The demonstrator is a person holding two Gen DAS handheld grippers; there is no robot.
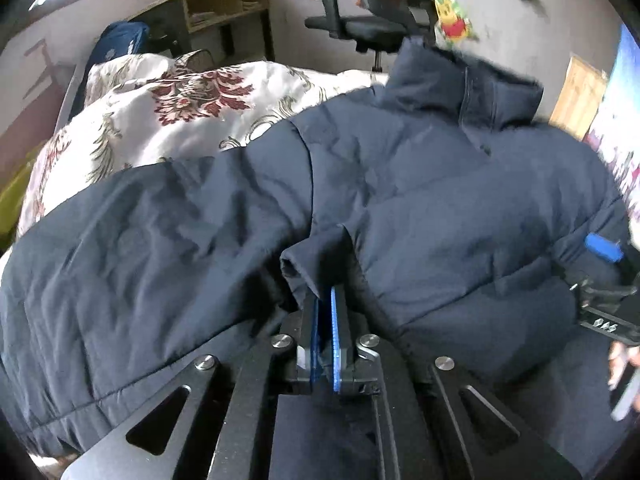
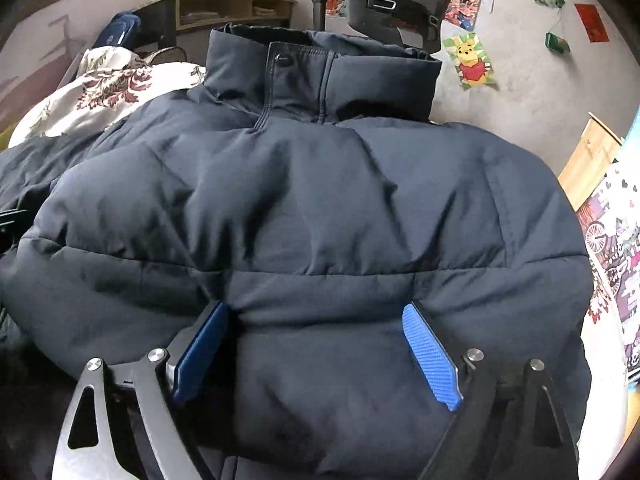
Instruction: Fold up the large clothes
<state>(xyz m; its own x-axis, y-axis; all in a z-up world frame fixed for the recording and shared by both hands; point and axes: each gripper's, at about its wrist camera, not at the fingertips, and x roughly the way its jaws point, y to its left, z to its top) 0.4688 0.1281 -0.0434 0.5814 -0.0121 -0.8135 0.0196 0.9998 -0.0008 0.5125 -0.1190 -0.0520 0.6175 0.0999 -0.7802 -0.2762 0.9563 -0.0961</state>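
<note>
A large navy padded jacket (image 1: 420, 184) lies spread on the bed, collar (image 2: 320, 68) at the far end with a snap button on it. My left gripper (image 1: 326, 296) is shut on a fold of the jacket's fabric (image 1: 316, 256), near the seam where a sleeve (image 1: 140, 240) meets the body. My right gripper (image 2: 316, 320) is open, its blue pads (image 2: 430, 356) spread wide and pressed against the jacket's lower body (image 2: 320, 360). The right gripper also shows at the right edge of the left wrist view (image 1: 604, 280).
A floral quilt (image 1: 168, 120) lies on the bed to the left of the jacket. A black office chair (image 1: 368, 20) and a wooden desk (image 1: 224, 8) stand behind, by a wall with posters (image 2: 472, 64). A patterned sheet (image 2: 616, 248) shows at the right.
</note>
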